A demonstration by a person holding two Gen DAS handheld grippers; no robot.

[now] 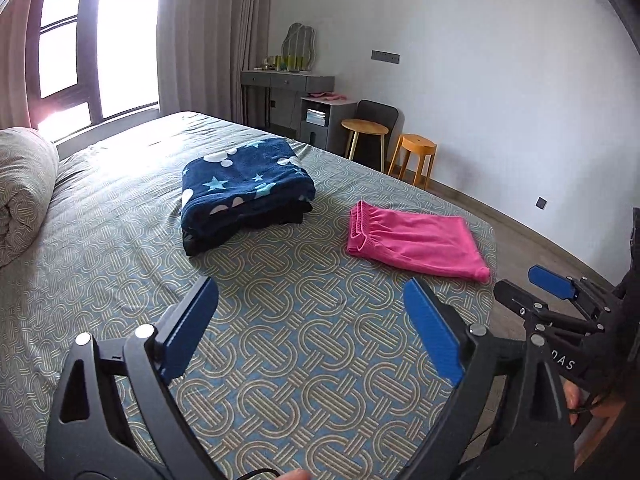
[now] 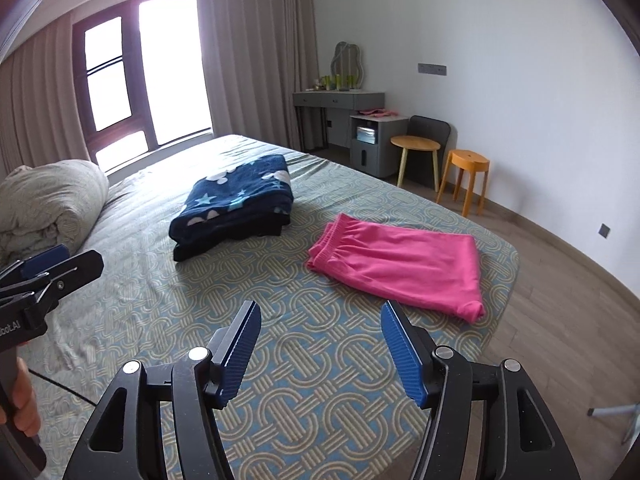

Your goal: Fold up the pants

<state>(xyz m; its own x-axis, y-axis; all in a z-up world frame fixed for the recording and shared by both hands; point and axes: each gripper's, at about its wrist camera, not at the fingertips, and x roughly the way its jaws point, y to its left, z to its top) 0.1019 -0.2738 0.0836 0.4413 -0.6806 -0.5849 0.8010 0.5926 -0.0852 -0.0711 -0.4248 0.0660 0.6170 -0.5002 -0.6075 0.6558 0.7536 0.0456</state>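
Observation:
Pink pants point(image 1: 416, 242) lie folded into a flat rectangle on the patterned bed point(image 1: 280, 340), near its right corner; they also show in the right wrist view point(image 2: 400, 264). My left gripper point(image 1: 310, 294) is open and empty, held above the bed short of the pants. My right gripper point(image 2: 320, 316) is open and empty, just short of the pants' near edge. The right gripper also shows at the right of the left wrist view point(image 1: 532, 284), and the left gripper at the left of the right wrist view point(image 2: 60, 258).
A folded navy star-print blanket point(image 1: 244, 188) sits on dark clothes mid-bed. A rolled duvet point(image 1: 24, 188) lies at the left. A grey dresser point(image 1: 288, 96), a round side table point(image 1: 364, 128) and an orange stool point(image 1: 416, 152) stand by the wall.

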